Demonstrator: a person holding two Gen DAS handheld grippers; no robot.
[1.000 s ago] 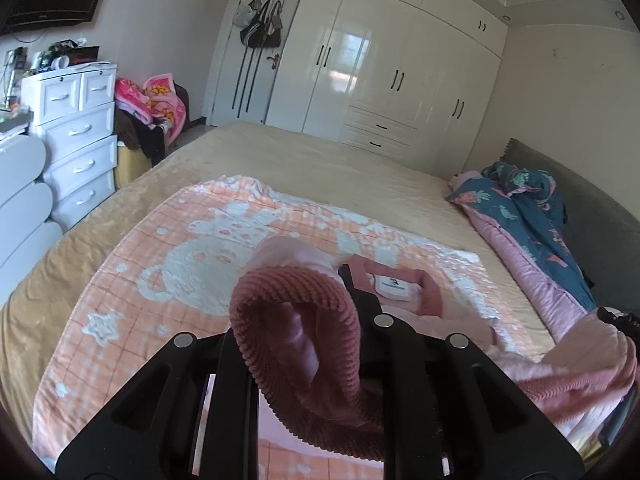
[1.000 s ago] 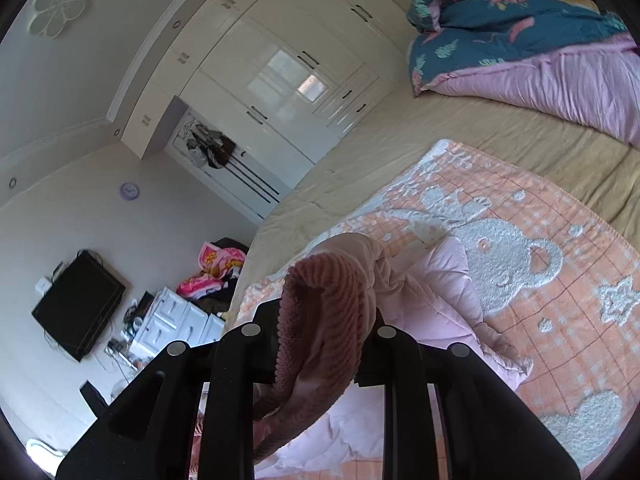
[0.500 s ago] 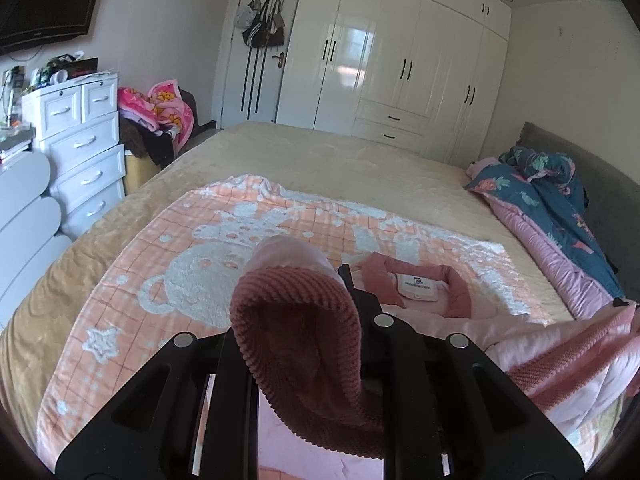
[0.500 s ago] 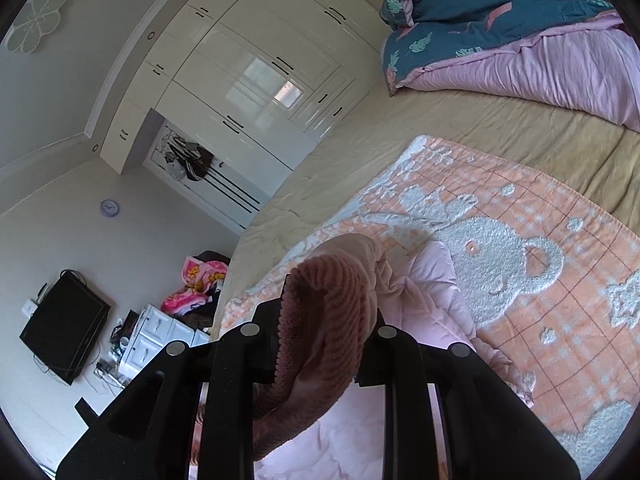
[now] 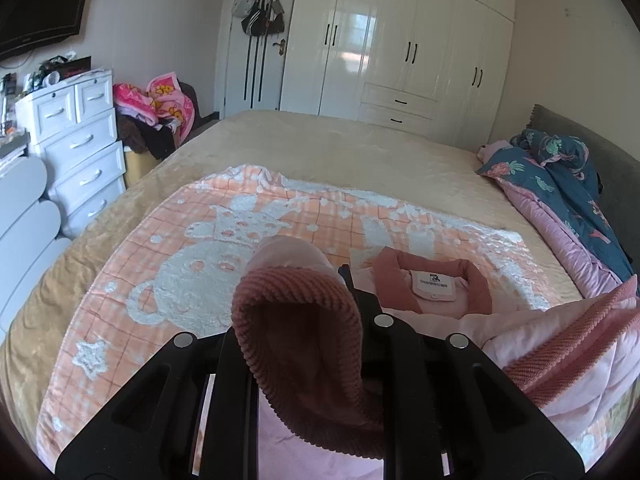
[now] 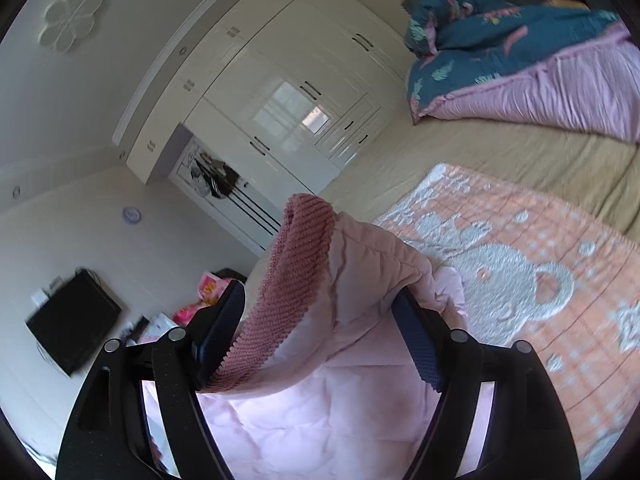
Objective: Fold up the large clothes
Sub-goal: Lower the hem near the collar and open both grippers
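Handling as soft, light, quilted bulk: pink jacket [image 5: 436,312], ribbed hem [image 5: 296,344] pinched in closed left tongs [image 5: 304,316]; right tongs [image 6: 320,320] spread, hem merely draped between.

— Soft daylight, fairly bright; a window's reflection glares on the glossy wardrobe doors [image 5: 404,52] in both views.

— Any blur?

— The right wrist view smears toward the patterned blanket [image 6: 560,280] at its right edge. Heavy fisheye bending, black vignette in every corner, only faint shadows on the bedspread [image 5: 340,148]
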